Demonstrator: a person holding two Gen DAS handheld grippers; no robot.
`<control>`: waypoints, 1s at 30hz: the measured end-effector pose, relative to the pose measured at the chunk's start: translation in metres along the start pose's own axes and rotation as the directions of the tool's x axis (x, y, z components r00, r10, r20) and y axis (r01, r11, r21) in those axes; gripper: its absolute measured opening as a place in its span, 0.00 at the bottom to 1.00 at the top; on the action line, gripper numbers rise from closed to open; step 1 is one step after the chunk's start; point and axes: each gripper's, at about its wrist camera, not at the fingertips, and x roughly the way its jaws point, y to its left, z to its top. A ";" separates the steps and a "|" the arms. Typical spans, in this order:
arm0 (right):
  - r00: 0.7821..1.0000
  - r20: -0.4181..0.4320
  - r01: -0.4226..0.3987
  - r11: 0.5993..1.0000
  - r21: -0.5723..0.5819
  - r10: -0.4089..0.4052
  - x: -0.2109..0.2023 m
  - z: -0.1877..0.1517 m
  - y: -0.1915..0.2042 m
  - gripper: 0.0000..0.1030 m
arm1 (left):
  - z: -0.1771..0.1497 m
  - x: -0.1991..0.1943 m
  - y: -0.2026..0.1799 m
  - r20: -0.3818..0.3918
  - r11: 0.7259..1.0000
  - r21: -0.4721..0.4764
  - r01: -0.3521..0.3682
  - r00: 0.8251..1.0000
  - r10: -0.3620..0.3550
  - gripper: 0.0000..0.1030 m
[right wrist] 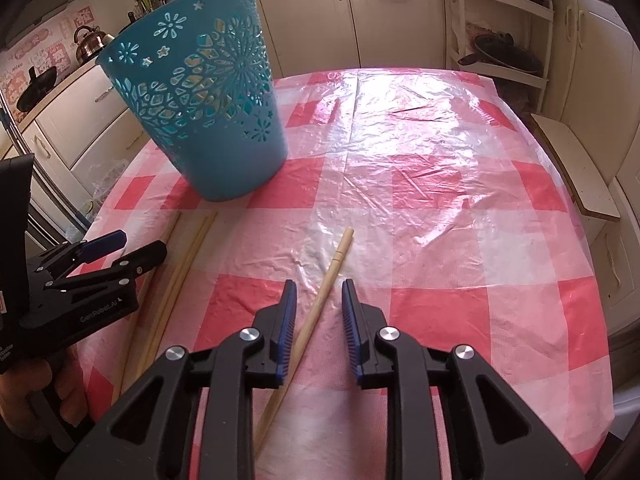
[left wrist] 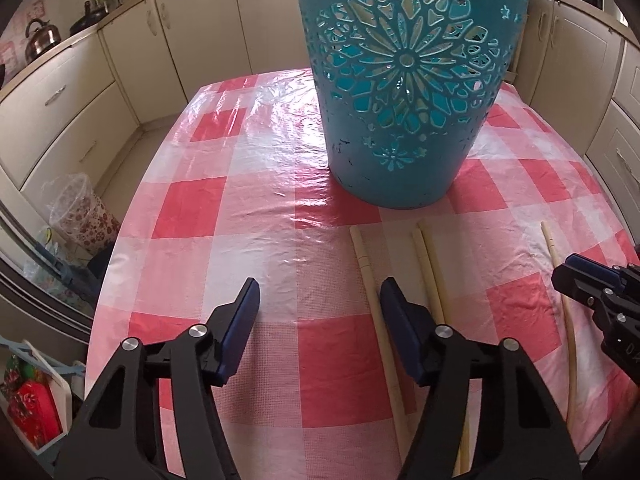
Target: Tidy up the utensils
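Straddling a lone pale wooden chopstick (right wrist: 324, 292) on the red-checked plastic tablecloth (right wrist: 440, 184), right gripper (right wrist: 319, 300) gapes empty; left gripper (left wrist: 320, 304) likewise, beside three more chopsticks (left wrist: 428, 272); perforated teal plastic basket (left wrist: 404, 80) awaits all four, apparently.

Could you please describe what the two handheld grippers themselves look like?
Both are matte black plastic with triangular cut-outs and round silver pivot bolts. Each finger carries a dark blue ribbed pad. The left gripper bears white "GenRobot.AI" lettering on its body, and bare fingers grasp its handle. The right gripper looks identical. No cables or sleeves show.
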 end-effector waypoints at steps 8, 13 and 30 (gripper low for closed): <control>1.000 -0.006 0.005 0.993 -0.117 -0.006 0.005 -0.001 0.020 0.12 | 0.009 0.001 -0.015 -0.021 0.997 0.044 0.070 0.997 -0.069 0.12; 1.000 -0.008 -0.013 0.996 -0.093 0.012 0.005 0.000 0.016 0.12 | 0.012 0.004 -0.010 -0.035 0.998 0.019 0.057 0.998 -0.056 0.12; 1.000 -0.003 -0.027 0.996 -0.085 0.027 0.006 -0.001 0.016 0.12 | 0.018 0.007 0.013 -0.033 0.995 -0.022 0.093 0.995 -0.094 0.05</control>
